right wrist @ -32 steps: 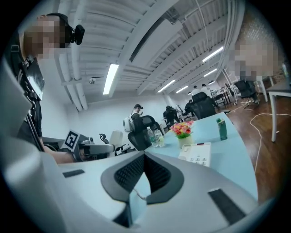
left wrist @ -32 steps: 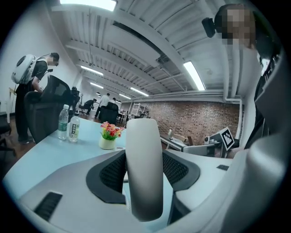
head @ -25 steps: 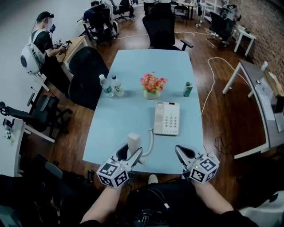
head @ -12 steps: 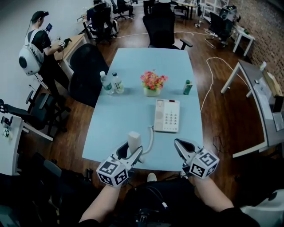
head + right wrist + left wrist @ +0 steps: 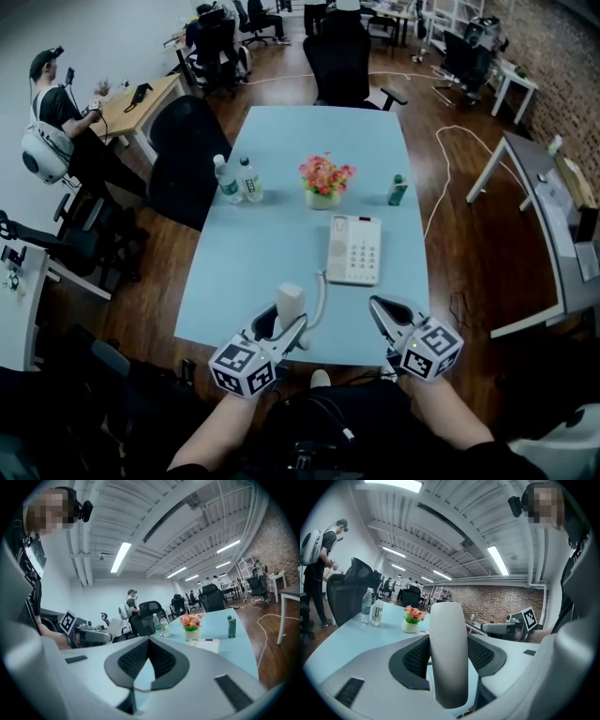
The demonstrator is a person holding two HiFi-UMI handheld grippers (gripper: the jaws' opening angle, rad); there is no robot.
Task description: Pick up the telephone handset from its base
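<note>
Handset (image 5: 289,303) stands clamped upright in left gripper (image 5: 280,329), well apart from base (image 5: 353,249) on its near side; right gripper (image 5: 379,312) is closed and empty; recommend firm grip with cord (image 5: 320,294) slack.

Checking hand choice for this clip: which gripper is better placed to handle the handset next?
Left. The left gripper is shut on the handset, which stands upright between its jaws, lifted clear of the base. The right gripper is shut and empty.
</note>
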